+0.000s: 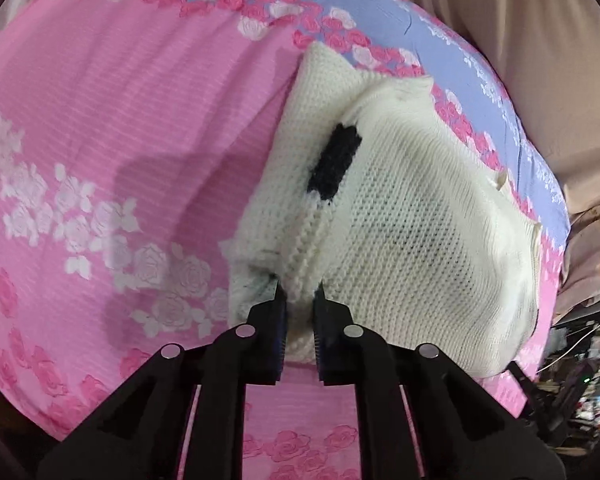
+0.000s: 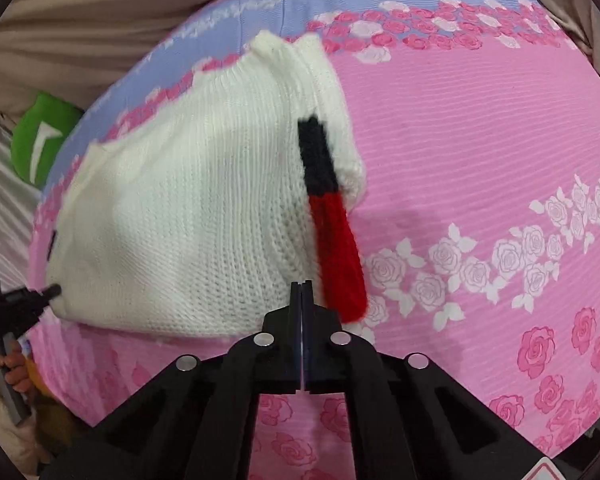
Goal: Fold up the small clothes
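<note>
A white knit garment (image 1: 400,220) lies on a pink rose-print bedsheet (image 1: 120,100). It has a black patch (image 1: 334,164) beside a ribbed band. My left gripper (image 1: 300,294) is shut on that ribbed edge, with knit bunched between its fingers. In the right wrist view the garment (image 2: 180,208) shows a black-and-red stripe (image 2: 332,220) along its right side. My right gripper (image 2: 302,284) is shut tight, its tips over the garment's near edge just left of the red part; no fabric shows between them. The left gripper (image 2: 50,291) appears at the garment's far-left corner.
The bedsheet (image 2: 480,140) has a lilac band at the far side. Beige cloth (image 1: 520,40) hangs beyond the bed. A green object (image 2: 40,140) sits off the bed's left edge. A hand (image 2: 14,364) holds the left tool. Clutter (image 1: 580,380) lies past the bed's right edge.
</note>
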